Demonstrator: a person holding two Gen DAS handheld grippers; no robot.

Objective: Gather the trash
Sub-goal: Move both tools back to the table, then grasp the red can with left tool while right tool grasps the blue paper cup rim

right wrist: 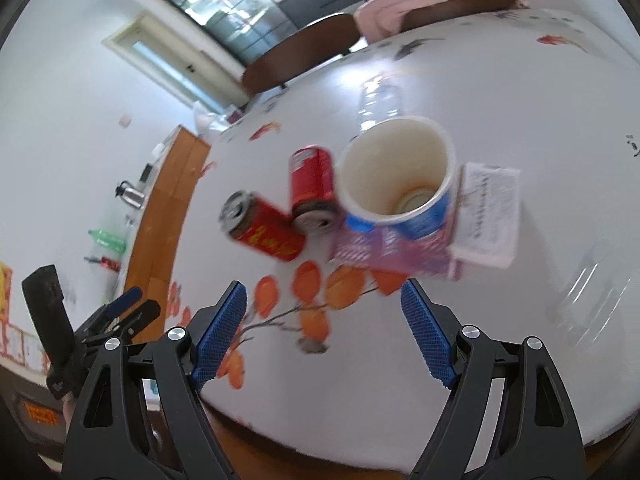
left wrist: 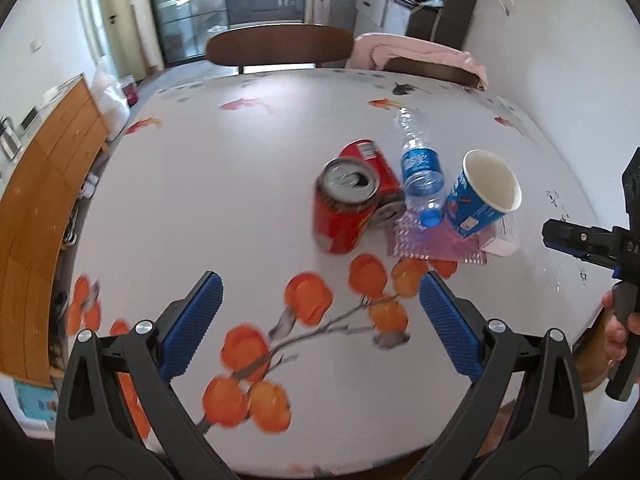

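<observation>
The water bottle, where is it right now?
In the left wrist view the water bottle lies on its side on the table, right of centre, between the tipped red can and the blue paper cup.

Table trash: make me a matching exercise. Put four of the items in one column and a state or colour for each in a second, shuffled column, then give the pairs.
Items:
1. near can
2. far can
3. bottle
4. cup

States:
A. clear plastic, blue label and blue cap, lying down
B. red, upright, top opened
C. blue outside, white inside, nothing in it
D. red, lying on its side behind another can

Pairs: 1-B, 2-D, 3-A, 4-C
</observation>
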